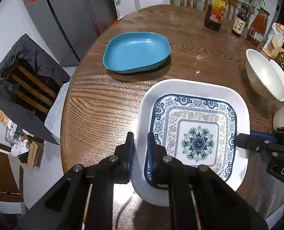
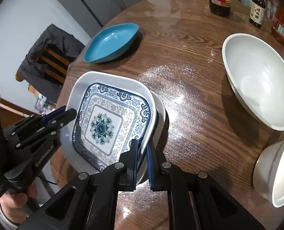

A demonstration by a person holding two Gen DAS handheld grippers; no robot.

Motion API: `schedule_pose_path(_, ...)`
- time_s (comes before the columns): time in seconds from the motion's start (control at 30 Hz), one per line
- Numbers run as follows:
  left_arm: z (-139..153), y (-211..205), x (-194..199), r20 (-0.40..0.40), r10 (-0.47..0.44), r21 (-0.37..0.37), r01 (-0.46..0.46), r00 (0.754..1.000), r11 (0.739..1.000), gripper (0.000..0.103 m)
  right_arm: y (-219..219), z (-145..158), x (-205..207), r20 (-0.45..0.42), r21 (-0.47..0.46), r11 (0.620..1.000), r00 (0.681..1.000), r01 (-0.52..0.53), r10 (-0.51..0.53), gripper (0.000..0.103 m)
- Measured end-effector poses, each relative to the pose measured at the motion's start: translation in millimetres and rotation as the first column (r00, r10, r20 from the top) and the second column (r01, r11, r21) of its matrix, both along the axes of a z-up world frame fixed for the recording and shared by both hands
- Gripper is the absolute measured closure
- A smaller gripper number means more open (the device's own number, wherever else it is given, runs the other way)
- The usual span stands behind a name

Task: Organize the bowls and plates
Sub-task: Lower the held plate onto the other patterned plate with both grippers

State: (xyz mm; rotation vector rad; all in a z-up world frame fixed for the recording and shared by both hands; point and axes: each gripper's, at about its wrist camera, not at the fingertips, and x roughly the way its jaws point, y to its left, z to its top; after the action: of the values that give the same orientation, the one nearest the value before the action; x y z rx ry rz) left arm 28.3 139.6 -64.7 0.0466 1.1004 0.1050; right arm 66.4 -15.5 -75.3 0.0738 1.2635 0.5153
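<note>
Both grippers, left gripper [image 1: 140, 149] and right gripper [image 2: 142, 153], clamp opposite rims of white dish [image 1: 191, 86] holding patterned plate [image 1: 197, 132], sharing the stack's weight, blue dish [image 1: 137, 51] beyond it.

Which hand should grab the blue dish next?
Probably the left. The blue dish lies ahead of the left gripper, while the right gripper would have to cross over the stacked plates. Both are shut on those plates now.
</note>
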Motion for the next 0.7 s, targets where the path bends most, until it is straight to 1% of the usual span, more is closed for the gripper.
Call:
schedule_pose_path(0.17, -6, -3, 4, -0.028, -0.008, 0.001, 0.008, 1.0, 1.0, 0.091, 1, -1, 1, 0.009, -0.028, 1.0, 1.0, -0.004, 0.004, 0.092)
schedule_pose_path(0.27, -12, -4, 6, -0.051, -0.016, -0.004, 0.016, 0.999, 1.0, 0.09, 4, 1, 3, 0.026, -0.062, 0.998, 1.0, -0.007, 0.009, 0.091)
schedule_pose_path(0.33, -14, -5, 7, -0.051, -0.021, 0.008, 0.022, 0.998, 1.0, 0.09, 6, 1, 4, 0.03, -0.079, 0.997, 0.999, -0.013, 0.015, 0.091)
schedule_pose_path(0.47, -15, -3, 11, -0.055, -0.024, 0.0, 0.024, 0.998, 1.0, 0.09, 14, 3, 5, 0.056, -0.13, 0.991, 0.998, -0.028, 0.035, 0.091)
schedule_pose_path(0.53, -17, -4, 13, -0.052, -0.028, 0.009, 0.028, 0.998, 1.0, 0.091, 14, 4, 5, 0.064, -0.144, 0.989, 0.997, -0.03, 0.039, 0.091)
schedule_pose_path(0.7, -16, -7, 19, -0.044, -0.022, 0.019, 0.023, 0.999, 1.0, 0.091, 12, 3, 11, 0.066, -0.137, 0.99, 0.997, -0.027, 0.036, 0.091)
